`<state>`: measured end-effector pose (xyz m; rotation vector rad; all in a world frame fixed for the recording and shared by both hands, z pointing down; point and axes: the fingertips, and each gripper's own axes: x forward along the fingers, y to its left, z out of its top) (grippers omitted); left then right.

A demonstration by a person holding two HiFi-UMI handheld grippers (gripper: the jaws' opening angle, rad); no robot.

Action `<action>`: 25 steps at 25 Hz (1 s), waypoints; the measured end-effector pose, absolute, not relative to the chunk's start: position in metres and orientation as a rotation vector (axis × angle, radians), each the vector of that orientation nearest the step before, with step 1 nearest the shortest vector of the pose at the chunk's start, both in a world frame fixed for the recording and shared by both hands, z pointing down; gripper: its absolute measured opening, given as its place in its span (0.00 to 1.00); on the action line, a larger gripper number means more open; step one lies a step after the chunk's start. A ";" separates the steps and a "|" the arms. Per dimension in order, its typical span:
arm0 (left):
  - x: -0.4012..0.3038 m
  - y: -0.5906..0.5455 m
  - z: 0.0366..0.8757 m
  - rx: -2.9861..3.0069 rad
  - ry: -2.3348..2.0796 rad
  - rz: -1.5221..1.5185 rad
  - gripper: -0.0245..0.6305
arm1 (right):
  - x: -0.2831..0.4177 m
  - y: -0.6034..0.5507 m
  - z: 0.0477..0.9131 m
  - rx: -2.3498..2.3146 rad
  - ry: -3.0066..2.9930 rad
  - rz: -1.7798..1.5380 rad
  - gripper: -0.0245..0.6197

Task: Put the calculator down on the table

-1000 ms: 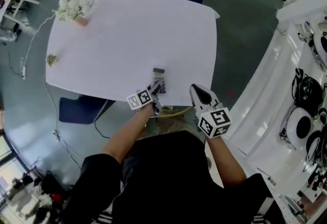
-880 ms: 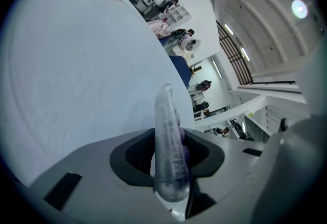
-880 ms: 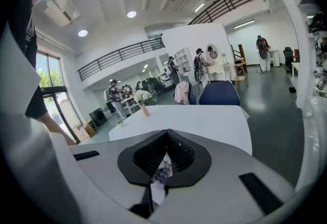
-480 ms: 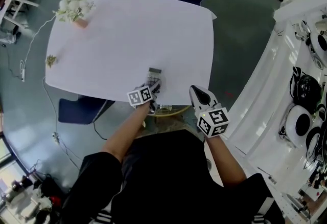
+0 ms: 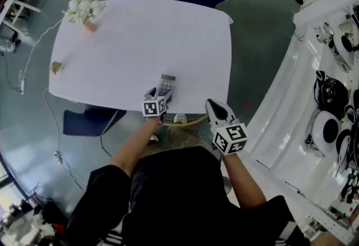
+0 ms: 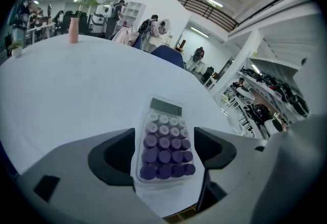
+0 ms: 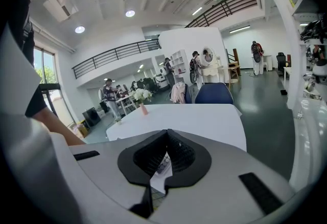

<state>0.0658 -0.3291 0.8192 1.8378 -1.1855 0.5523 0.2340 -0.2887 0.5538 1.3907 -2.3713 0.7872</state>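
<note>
My left tool (image 6: 164, 152), just opened wide, straddles the calculator (image 6: 164, 120) on the bench (image 6: 66, 90); it looks light, stiff and slick, so grip its long edges.

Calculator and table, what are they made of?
Calculator: probably plastic, with a clear glossy case and round matte purple and grey keys. Table: smooth, matte white top, maybe laminate or painted board; the look can't settle which.

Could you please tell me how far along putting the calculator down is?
Done: the calculator lies flat on the table. In hand: the left tongs have just been opening and stand wide either side of the calculator. Left: only drawing the tongs away, I'd judge.
</note>
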 end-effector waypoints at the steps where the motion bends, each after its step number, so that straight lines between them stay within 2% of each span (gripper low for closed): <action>1: 0.065 -0.330 0.817 1.859 -1.178 0.550 0.55 | 0.232 -0.285 0.554 1.399 -2.370 0.787 0.04; 6: 0.047 -0.321 0.778 1.934 -1.148 0.442 0.55 | 0.211 -0.260 0.539 1.477 -2.371 0.755 0.04; 14: 0.006 -0.233 0.616 2.165 -0.991 0.144 0.54 | 0.177 -0.210 0.494 1.625 -2.380 0.652 0.04; 15: -0.002 -0.216 0.595 2.212 -0.978 0.105 0.49 | 0.170 -0.201 0.490 1.636 -2.381 0.643 0.04; 17: -0.019 -0.185 0.555 2.314 -0.982 0.052 0.29 | 0.156 -0.183 0.482 1.649 -2.388 0.628 0.04; 18: -0.029 -0.171 0.539 2.356 -1.005 0.036 0.24 | 0.149 -0.175 0.478 1.656 -2.394 0.619 0.04; 25: -0.098 -0.112 0.474 2.471 -1.278 0.031 0.08 | 0.110 -0.128 0.454 1.704 -2.415 0.493 0.04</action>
